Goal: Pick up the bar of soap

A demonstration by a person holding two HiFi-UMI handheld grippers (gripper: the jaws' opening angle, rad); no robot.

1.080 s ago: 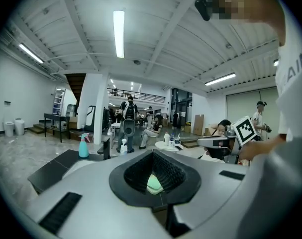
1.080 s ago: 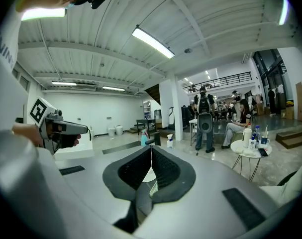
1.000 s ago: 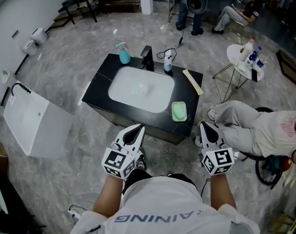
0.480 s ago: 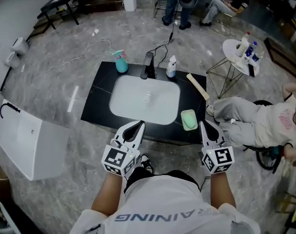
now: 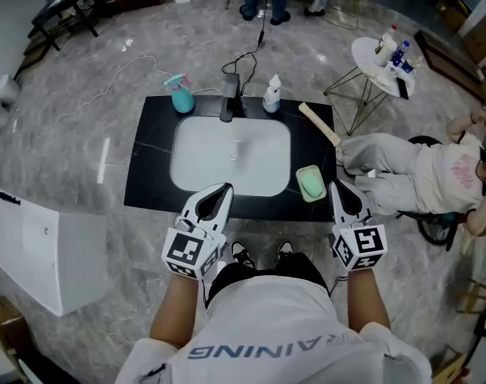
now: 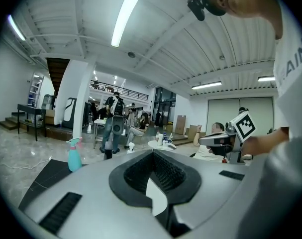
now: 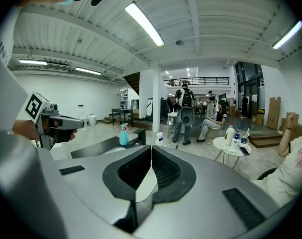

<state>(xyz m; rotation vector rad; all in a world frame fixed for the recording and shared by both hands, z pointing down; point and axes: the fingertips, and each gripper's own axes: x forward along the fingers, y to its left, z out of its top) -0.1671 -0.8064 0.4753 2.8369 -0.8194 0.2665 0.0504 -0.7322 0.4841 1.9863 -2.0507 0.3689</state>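
Head view, soap bar (image 5: 311, 184) untouched, left tool (image 5: 219, 192) closed, right tool (image 5: 339, 189) closed

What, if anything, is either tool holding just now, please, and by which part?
Nothing. The left tool and the right tool are both shut and empty; the soap lies untouched on the counter.

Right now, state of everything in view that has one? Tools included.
left tool: shut, empty.
right tool: shut, empty, not on the soap.
bar of soap: lying flat in its dish, untouched.
basin: nothing in it.
tap: no water seen running.
spray bottle: upright.
white bottle: upright.
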